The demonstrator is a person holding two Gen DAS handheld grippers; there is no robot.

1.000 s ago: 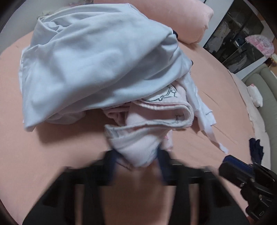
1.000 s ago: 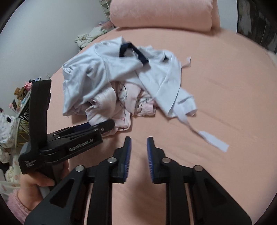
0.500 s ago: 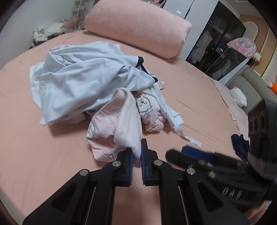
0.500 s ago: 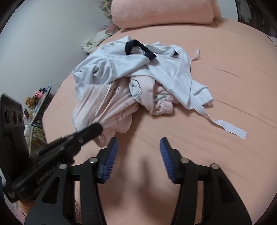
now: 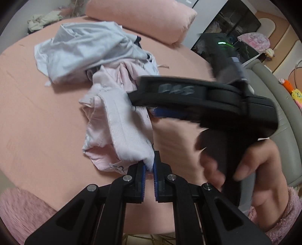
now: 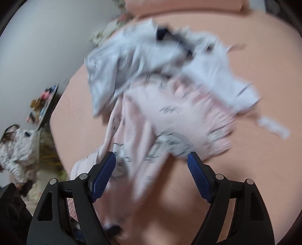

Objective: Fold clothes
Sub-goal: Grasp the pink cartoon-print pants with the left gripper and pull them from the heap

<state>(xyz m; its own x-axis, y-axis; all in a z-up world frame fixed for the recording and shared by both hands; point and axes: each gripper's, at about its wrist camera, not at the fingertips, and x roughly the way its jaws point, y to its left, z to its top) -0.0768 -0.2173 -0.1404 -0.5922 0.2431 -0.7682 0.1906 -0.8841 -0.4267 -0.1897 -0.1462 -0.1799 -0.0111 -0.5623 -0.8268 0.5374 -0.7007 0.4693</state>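
A pink printed garment lies stretched from a pile toward me on the peach bed. My left gripper is shut on its near edge. A pale blue top with a navy collar lies on the pile behind it. My right gripper reaches in from the right over the pink garment. In the blurred right wrist view the right gripper is wide open, with the pink garment between its pads and the blue top beyond.
A large pink pillow lies at the bed's far end. A grey sofa and dark cabinet stand to the right. A loose white strip lies right of the pile. Toys and clutter sit off the bed's left side.
My left gripper has pulled the pink garment out of the pile toward me. My right gripper has opened wider and moved in over the pink garment.
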